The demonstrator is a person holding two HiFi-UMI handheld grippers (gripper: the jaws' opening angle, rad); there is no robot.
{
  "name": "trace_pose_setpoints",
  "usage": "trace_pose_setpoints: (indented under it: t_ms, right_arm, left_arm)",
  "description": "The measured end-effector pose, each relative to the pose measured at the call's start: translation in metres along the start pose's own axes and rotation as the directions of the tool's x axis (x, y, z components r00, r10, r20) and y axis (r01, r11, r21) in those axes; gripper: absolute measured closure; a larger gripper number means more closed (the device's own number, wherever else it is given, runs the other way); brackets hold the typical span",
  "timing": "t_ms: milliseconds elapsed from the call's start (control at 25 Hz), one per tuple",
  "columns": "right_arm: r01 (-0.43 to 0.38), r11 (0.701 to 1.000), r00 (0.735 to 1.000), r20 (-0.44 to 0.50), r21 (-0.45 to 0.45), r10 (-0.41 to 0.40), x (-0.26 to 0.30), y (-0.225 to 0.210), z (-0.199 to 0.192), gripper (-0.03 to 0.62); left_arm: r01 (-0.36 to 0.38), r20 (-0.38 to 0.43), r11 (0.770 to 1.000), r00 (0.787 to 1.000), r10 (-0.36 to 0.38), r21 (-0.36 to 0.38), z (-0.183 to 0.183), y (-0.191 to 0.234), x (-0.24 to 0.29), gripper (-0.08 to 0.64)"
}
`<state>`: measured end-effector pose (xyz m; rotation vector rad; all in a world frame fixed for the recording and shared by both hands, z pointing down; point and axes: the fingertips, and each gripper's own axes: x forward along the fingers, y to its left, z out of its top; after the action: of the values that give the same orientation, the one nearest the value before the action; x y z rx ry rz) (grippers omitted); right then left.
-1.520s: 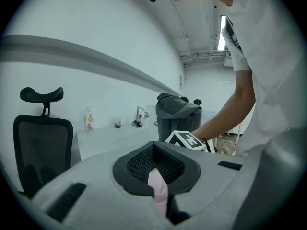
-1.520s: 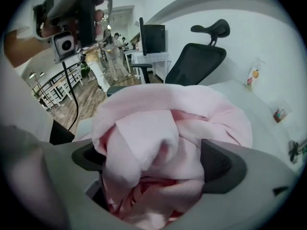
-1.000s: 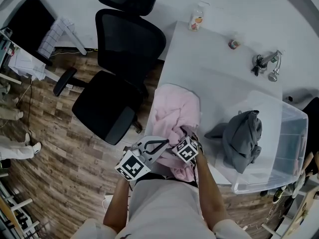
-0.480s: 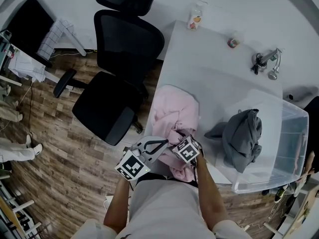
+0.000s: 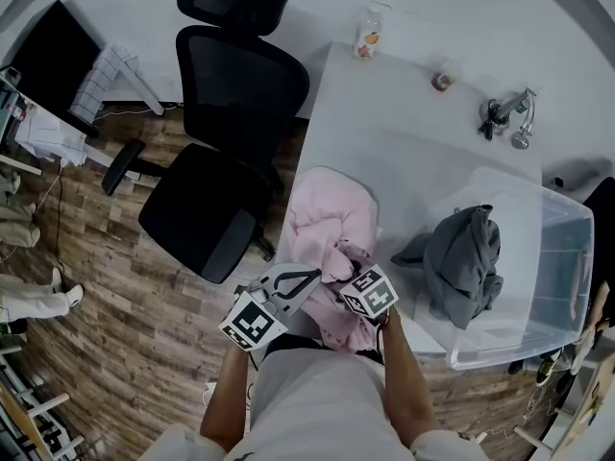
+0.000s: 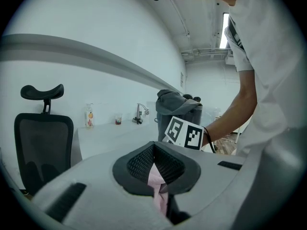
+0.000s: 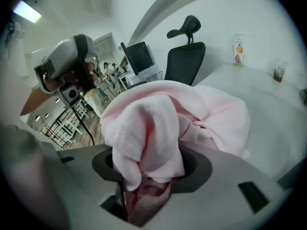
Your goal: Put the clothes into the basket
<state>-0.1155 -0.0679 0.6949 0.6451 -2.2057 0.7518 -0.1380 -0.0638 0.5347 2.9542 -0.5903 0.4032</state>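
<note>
Clothes task: pink garment point(image 5: 332, 224) gripped, basket point(image 5: 567, 257) not yet loaded

Left gripper point(image 6: 156, 176) is clamped on a thin fold of the pink garment at the table's point(image 5: 404, 123) near edge. Right gripper point(image 7: 148, 176) has just been closing, and a thick bunch of the same cloth is pinched in its jaws. Grey garment point(image 5: 466, 262) is draped over the basket's rim. Judgement: early stage. The pink piece is yet to be carried across, and the grey one wants pushing in.
</note>
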Motion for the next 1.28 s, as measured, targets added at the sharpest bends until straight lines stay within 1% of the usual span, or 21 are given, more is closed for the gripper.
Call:
trace_pose_setpoints:
  t_ms: [160, 280, 400, 520, 680, 800, 920, 1040, 1160, 1280]
  right_arm:
    - [-0.010, 1.000, 0.995, 0.099, 0.009, 0.009, -0.025, 0.010, 0.022, 0.360]
    - [-0.005, 1.000, 0.985, 0.172, 0.001, 0.004, -0.045, 0.019, 0.039, 0.360]
    - [0.011, 1.000, 0.973, 0.231, -0.016, -0.007, -0.066, 0.025, 0.054, 0.362]
    - [0.038, 0.999, 0.962, 0.270, -0.039, -0.027, -0.084, 0.027, 0.066, 0.360]
    - [0.073, 0.996, 0.945, 0.324, -0.058, -0.051, -0.108, 0.031, 0.082, 0.360]
    - [0.100, 0.992, 0.928, 0.367, -0.072, -0.067, -0.129, 0.033, 0.094, 0.360]
    - [0.131, 0.988, 0.908, 0.411, -0.086, -0.084, -0.150, 0.035, 0.106, 0.360]
    - [0.164, 0.982, 0.884, 0.455, -0.095, -0.103, -0.173, 0.037, 0.121, 0.360]
    - [0.196, 0.976, 0.858, 0.498, -0.099, -0.122, -0.196, 0.040, 0.135, 0.360]
    - [0.228, 0.969, 0.833, 0.535, -0.099, -0.141, -0.220, 0.040, 0.148, 0.360]
  left_arm:
    - [0.004, 0.006, 1.000, 1.000, -0.005, 0.016, 0.009, -0.002, 0.001, 0.558]
    - [0.007, 0.013, 0.999, 1.000, -0.007, 0.043, 0.019, -0.005, 0.001, 0.558]
    - [0.007, 0.024, 0.997, 1.000, -0.009, 0.076, 0.032, -0.008, 0.000, 0.559]
    - [0.000, 0.034, 0.996, 0.999, -0.003, 0.090, 0.048, -0.010, -0.002, 0.560]
    - [0.016, 0.048, 0.986, 0.999, -0.024, 0.163, 0.070, -0.017, -0.006, 0.558]
    - [0.018, 0.055, 0.985, 0.998, -0.028, 0.173, 0.090, -0.023, -0.007, 0.559]
    - [0.030, 0.058, 0.979, 0.997, -0.042, 0.202, 0.108, -0.030, -0.007, 0.560]
    - [0.033, 0.081, 0.973, 0.995, -0.053, 0.229, 0.130, -0.033, -0.009, 0.559]
    - [0.033, 0.108, 0.962, 0.992, -0.064, 0.271, 0.154, -0.035, -0.012, 0.560]
    - [0.036, 0.126, 0.958, 0.989, -0.075, 0.285, 0.173, -0.038, -0.012, 0.560]
